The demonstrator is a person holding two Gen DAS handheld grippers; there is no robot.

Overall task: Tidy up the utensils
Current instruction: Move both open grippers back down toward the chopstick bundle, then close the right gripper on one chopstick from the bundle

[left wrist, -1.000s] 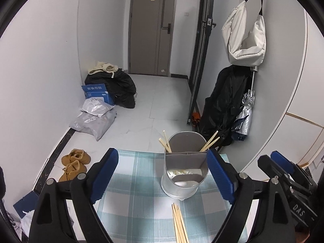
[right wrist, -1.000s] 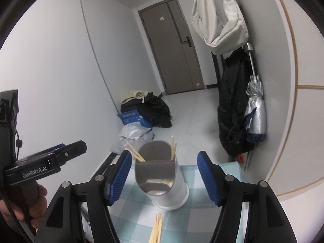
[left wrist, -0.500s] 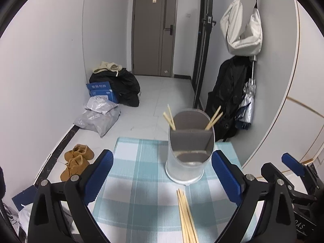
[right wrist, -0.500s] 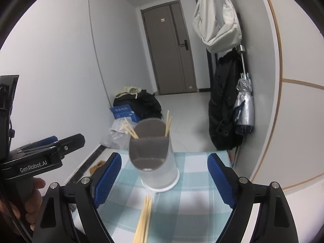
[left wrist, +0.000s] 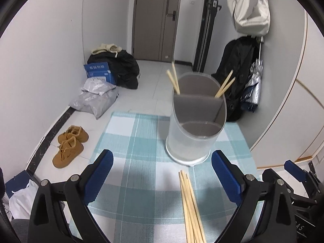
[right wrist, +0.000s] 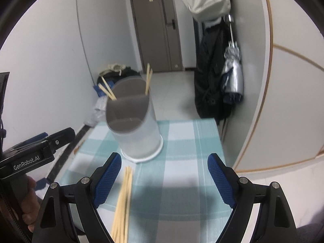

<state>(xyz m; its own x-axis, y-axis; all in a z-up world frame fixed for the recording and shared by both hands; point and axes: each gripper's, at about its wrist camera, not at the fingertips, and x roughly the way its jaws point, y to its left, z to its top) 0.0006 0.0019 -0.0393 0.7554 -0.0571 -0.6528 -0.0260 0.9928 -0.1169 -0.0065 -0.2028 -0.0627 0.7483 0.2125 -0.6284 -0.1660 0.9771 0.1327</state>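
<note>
Chopsticks [left wrist: 190, 206] lie loose in a bundle near the counter's [left wrist: 129, 162] near edge, just before the divided holder [left wrist: 194, 129]. Left hand-held gripper [left wrist: 162, 174] and right hand-held gripper [right wrist: 164, 176] are both spread, empty. Risk: a closing pad could scatter the bundle, or a sweep could tip the holder.

White walls [left wrist: 40, 64] enclose a narrow hallway with a pale tiled floor [left wrist: 149, 85]; a grey-brown door [left wrist: 156, 18] closes the far end; a black bag [left wrist: 119, 68] topped by a cream garment sits against the left wall beside a blue box [left wrist: 99, 71] and grey plastic mailers [left wrist: 95, 99]; tan shoes [left wrist: 69, 145] lie nearer; on the right hang a white bag [left wrist: 251, 14], a black coat [left wrist: 232, 77] and a folded silver umbrella [right wrist: 232, 75].
</note>
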